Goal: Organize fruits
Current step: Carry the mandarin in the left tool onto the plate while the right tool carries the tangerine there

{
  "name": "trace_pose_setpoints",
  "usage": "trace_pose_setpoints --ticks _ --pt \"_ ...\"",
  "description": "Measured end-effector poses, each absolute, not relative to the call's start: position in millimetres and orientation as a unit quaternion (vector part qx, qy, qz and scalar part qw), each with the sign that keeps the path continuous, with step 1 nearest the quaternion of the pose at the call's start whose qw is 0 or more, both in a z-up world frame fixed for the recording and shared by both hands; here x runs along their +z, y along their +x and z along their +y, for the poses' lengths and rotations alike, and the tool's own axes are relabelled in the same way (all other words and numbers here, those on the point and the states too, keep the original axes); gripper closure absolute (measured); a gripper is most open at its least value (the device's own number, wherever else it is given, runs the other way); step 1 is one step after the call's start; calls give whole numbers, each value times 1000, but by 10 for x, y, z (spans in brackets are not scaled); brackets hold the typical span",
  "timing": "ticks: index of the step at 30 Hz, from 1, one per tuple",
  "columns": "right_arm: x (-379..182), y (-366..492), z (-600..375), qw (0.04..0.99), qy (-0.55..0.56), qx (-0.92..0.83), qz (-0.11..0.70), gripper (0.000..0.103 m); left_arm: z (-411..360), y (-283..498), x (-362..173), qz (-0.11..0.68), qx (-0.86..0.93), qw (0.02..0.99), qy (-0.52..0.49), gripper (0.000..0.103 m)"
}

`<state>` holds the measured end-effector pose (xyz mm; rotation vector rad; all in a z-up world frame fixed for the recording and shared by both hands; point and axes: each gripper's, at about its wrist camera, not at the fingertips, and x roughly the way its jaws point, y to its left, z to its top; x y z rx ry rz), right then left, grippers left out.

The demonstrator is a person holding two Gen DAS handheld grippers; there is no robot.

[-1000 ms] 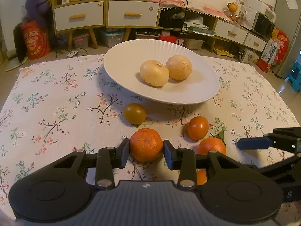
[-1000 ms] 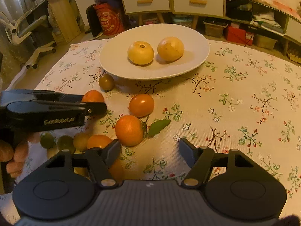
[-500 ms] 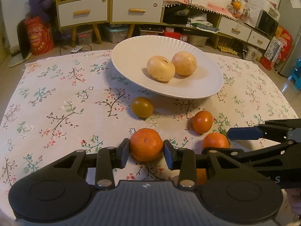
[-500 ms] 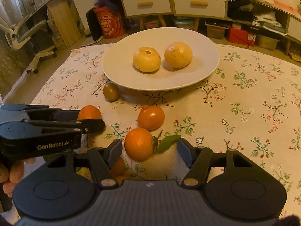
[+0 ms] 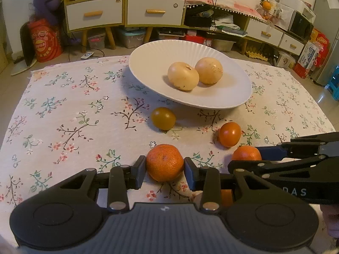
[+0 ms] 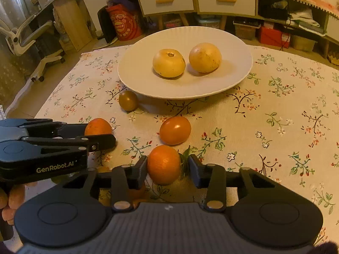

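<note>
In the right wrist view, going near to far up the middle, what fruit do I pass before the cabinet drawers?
Orange with a leaf, between the right gripper pads → orange-red tomato → white plate rim → two pale yellow round fruits side by side.

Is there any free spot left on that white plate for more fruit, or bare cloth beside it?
The plate is bare around its two yellow fruits. The cloth left of the plate lies open. Below the plate's near rim it is crowded with oranges and both grippers.

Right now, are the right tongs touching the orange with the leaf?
Touching. The right wrist view shows the right tongs, which have just been closing, with the left pad against the orange and the right pad pressing its leaf.
</note>
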<state>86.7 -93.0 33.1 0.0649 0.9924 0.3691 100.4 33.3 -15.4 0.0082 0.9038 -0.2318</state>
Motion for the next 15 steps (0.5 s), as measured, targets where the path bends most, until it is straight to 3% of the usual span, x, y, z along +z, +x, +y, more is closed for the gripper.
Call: trace_pose_setpoints --ticks 15 --pt "396 867 -930 864 38 180 469 72 335 959 -46 427 -119 896 -1 81"
